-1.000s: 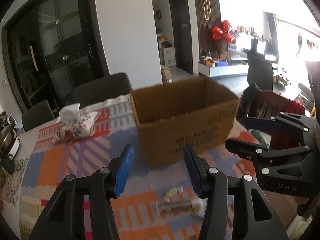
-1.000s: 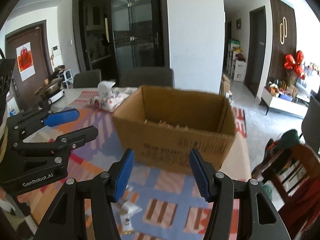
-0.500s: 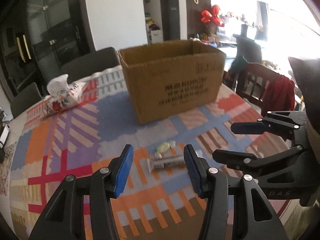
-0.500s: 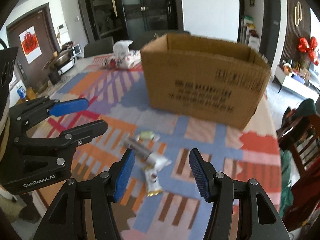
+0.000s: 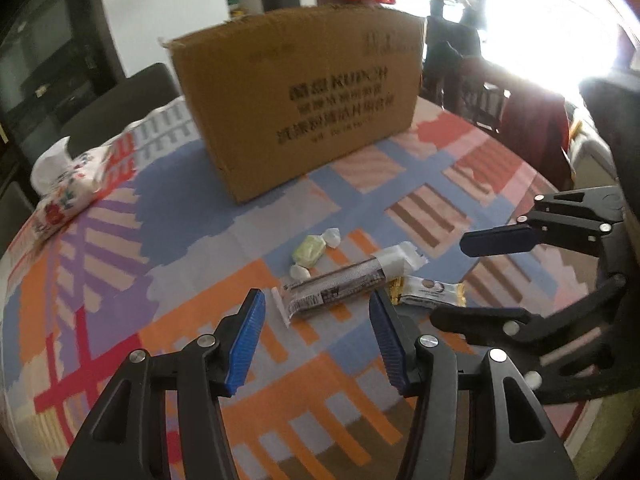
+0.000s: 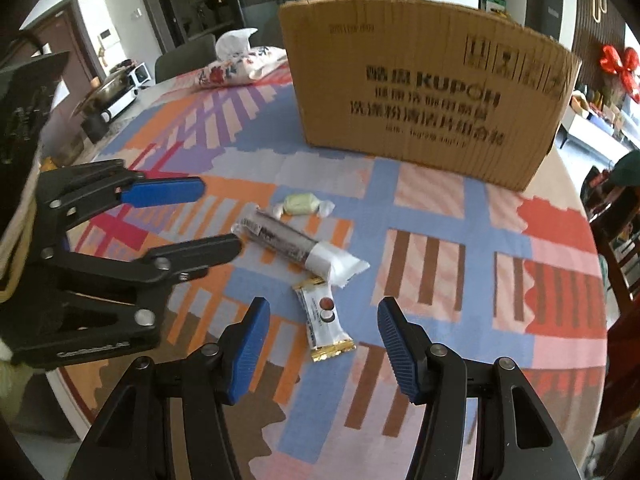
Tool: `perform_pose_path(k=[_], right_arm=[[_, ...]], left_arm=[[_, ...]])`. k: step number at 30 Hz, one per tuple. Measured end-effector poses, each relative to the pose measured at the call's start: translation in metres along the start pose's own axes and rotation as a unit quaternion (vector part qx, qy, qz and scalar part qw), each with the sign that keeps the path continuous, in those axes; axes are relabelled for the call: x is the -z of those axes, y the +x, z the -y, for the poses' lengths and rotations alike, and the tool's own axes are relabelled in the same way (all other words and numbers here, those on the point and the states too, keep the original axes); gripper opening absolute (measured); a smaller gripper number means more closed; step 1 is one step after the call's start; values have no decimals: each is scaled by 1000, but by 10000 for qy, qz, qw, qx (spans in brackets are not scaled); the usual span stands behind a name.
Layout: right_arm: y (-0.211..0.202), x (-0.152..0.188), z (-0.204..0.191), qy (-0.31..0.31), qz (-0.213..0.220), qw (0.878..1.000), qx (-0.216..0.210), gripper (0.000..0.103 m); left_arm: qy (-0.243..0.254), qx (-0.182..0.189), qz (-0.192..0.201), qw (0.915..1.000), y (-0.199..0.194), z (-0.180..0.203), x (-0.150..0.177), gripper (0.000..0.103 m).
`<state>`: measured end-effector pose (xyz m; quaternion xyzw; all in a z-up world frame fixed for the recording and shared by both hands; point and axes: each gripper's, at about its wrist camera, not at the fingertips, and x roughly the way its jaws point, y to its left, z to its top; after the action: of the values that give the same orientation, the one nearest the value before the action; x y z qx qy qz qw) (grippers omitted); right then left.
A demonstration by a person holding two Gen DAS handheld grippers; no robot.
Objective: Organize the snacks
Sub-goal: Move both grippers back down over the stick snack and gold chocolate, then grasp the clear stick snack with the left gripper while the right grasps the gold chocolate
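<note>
Three snacks lie on the patterned tablecloth in front of a cardboard box [image 5: 304, 92] [image 6: 432, 88]: a long dark cookie tube [image 5: 340, 284] [image 6: 292, 246], a pale green wrapped candy [image 5: 310, 250] [image 6: 302, 204], and a small white bar with gold ends [image 5: 430, 294] [image 6: 326, 320]. My left gripper [image 5: 316, 316] [image 6: 200, 216] is open, just before the tube. My right gripper [image 6: 322, 332] [image 5: 472, 276] is open, just before the white bar. Both are empty.
A floral tissue pouch [image 5: 68, 188] [image 6: 240, 64] lies at the table's far left. Dark chairs stand behind the table [image 5: 120, 108]. A chair with red cloth [image 5: 532, 120] stands at the right. The round table's edge [image 6: 600, 360] is close on the right.
Both grippers have come down and closer to the snacks on the cloth. The box now looms higher in view. Both stayed open.
</note>
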<state>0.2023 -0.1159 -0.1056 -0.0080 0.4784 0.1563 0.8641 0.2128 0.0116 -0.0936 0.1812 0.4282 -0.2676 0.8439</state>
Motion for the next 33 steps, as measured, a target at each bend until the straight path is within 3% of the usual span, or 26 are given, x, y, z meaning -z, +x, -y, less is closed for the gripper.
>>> perform_pose_path(k=[8, 16, 20, 27, 29, 30, 31, 33], right_arm=[[10, 1, -2, 55, -146, 9999, 1, 54], [18, 3, -2, 113, -223, 9997, -19, 45], [21, 5, -2, 101, -197, 9998, -9, 43], [24, 4, -2, -25, -62, 9999, 85, 35], [24, 4, -1, -52, -21, 9999, 126, 27], [24, 4, 1, -51, 3, 9999, 156, 25], [24, 4, 2, -49, 20, 9999, 161, 20], [23, 4, 6, 16, 32, 10000, 83, 20]], left_arm=[[317, 223, -58, 9992, 25, 3, -10, 57], [69, 573, -485, 9972, 41, 3, -3, 55], [3, 536, -506, 9973, 35, 5, 3, 43], [-166, 429, -492, 9977, 38, 8, -2, 41], [-234, 384, -457, 9979, 39, 10, -4, 40], [-256, 367, -444, 9980, 40, 10, -5, 37], [-292, 343, -424, 9981, 39, 11, -5, 28], [-424, 326, -418, 9977, 38, 11, -5, 21]])
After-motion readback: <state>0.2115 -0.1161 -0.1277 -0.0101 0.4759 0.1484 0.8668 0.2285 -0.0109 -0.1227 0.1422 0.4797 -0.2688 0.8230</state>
